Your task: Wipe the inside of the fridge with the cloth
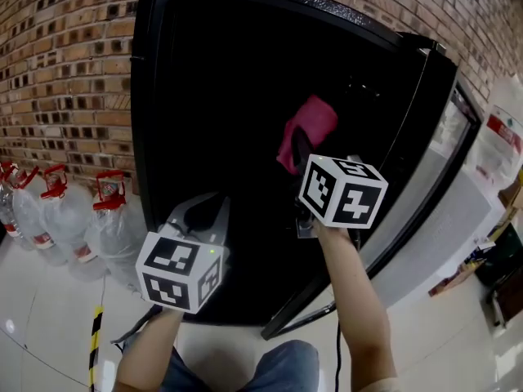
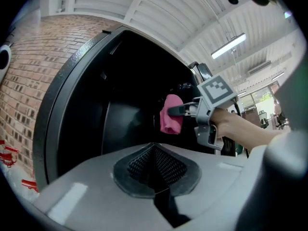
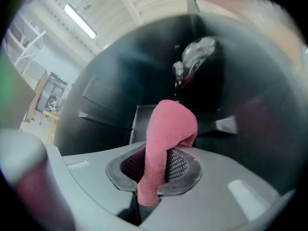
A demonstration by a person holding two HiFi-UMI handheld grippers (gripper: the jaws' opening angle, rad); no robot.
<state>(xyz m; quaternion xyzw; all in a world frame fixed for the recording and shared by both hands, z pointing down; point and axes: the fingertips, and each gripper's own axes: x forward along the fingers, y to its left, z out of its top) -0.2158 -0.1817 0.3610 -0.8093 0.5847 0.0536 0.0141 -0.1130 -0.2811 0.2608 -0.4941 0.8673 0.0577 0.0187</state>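
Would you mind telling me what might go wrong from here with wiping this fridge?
The right gripper pinches only a narrow fold of the cloth, so rubbing the fridge wall may pull it free. The loose end could also snag on the ledge inside. The open door beside the right arm might get knocked.

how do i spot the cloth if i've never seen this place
Find the tall black fridge standing open against the brick wall. Before its dark interior, the tongs of the right gripper are shut on the cloth. It is the only pink, fuzzy thing against all that black.
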